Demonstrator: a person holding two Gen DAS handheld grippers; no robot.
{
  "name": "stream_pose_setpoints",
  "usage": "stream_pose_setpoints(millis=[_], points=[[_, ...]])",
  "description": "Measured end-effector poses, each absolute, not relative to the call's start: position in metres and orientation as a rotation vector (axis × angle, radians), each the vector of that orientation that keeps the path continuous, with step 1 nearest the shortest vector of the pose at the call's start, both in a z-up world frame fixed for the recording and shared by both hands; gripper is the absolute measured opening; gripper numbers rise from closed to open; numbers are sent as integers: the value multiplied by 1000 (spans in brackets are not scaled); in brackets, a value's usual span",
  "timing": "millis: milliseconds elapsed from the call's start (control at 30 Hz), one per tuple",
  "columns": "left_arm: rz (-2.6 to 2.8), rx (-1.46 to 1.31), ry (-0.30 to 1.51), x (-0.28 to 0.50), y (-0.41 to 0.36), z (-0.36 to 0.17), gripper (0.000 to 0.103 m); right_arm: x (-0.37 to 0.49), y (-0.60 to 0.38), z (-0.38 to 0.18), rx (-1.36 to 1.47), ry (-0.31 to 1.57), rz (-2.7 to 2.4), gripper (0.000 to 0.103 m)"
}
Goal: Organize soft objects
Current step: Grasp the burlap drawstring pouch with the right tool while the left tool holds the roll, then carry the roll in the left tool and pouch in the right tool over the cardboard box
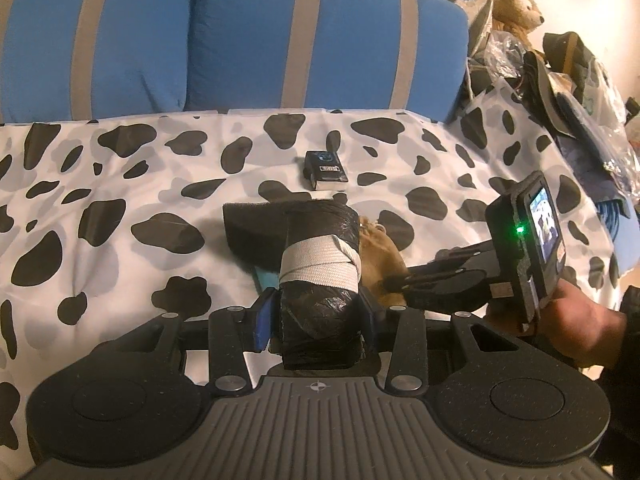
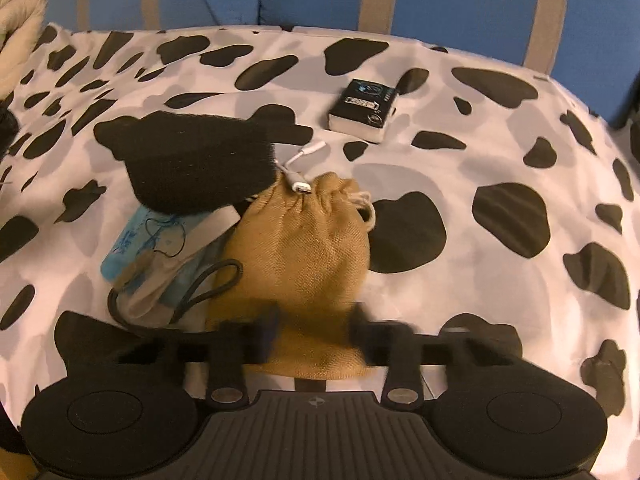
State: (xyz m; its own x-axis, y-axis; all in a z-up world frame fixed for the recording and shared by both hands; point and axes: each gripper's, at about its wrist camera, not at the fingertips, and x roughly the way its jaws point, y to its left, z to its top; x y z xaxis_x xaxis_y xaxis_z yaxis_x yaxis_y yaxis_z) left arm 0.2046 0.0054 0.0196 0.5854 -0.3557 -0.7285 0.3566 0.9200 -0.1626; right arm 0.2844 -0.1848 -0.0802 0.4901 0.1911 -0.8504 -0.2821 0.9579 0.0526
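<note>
Burlap bag (image 2: 304,240) sits between the right gripper (image 2: 316,328) jaws, which are apart around it. Only the left view shows the left gripper (image 1: 316,312) clamped on a black wrapped bundle (image 1: 320,264). Cow-spot sheet (image 2: 500,168) covers the bed; blue cushions (image 1: 240,36) behind.

Both wrist views look closely forward over the spotted sheet (image 1: 120,184).

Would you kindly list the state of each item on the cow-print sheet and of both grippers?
Black plastic-wrapped roll with grey band: clamped, lifted.
Tan burlap drawstring pouch: cinched shut, lying between the fingers.
Small black box: closed, lying flat.
White adapter cable: loose, unplugged.
Left gripper: shut on roll.
Right gripper: open, straddling pouch.
</note>
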Motion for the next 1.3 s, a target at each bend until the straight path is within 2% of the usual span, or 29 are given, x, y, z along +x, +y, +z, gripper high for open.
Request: stream_pose_setpoints(millis=[67, 133, 1300], points=[[-415, 4, 851, 204, 5, 19, 41, 283, -187, -80, -93, 1018, 270, 9], [-415, 5, 852, 204, 5, 18, 41, 281, -189, -78, -104, 1009, 245, 7], [-422, 18, 812, 173, -7, 21, 41, 170, -244, 17, 53, 835, 297, 6]])
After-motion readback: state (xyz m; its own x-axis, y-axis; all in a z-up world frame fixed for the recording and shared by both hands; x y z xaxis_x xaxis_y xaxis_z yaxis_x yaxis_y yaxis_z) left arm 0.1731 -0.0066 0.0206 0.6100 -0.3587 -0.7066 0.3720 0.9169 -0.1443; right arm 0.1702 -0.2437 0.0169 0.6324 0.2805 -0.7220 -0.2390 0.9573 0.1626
